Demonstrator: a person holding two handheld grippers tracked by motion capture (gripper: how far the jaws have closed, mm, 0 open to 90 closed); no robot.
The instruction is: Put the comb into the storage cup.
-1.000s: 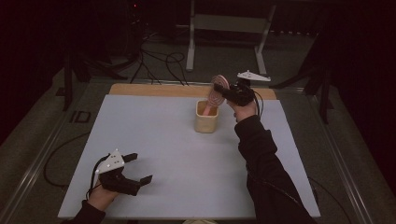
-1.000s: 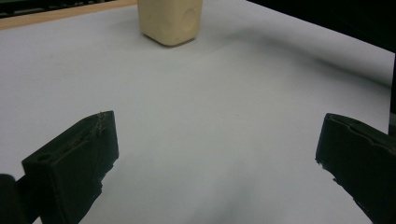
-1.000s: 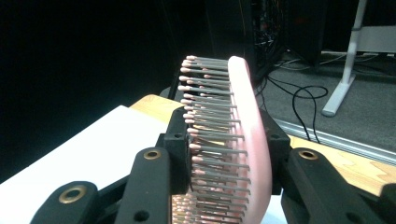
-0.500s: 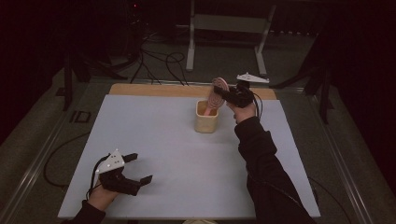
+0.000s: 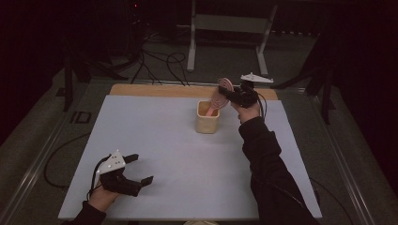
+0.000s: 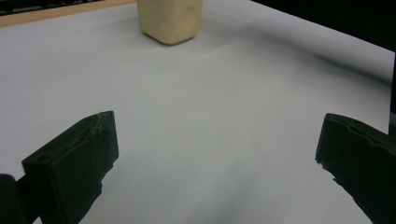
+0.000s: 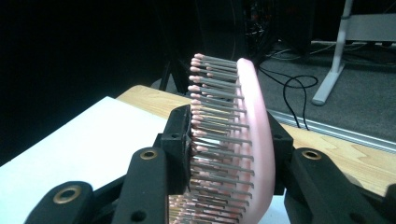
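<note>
No readable text or label appears anywhere.

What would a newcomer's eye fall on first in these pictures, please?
Most likely the pink hairbrush, clamped in the right tongs at the table's far edge, its handle end down in the cream cup. Next, the left tongs at the near left corner, jaws wide apart above the white table with nothing between them.
</note>
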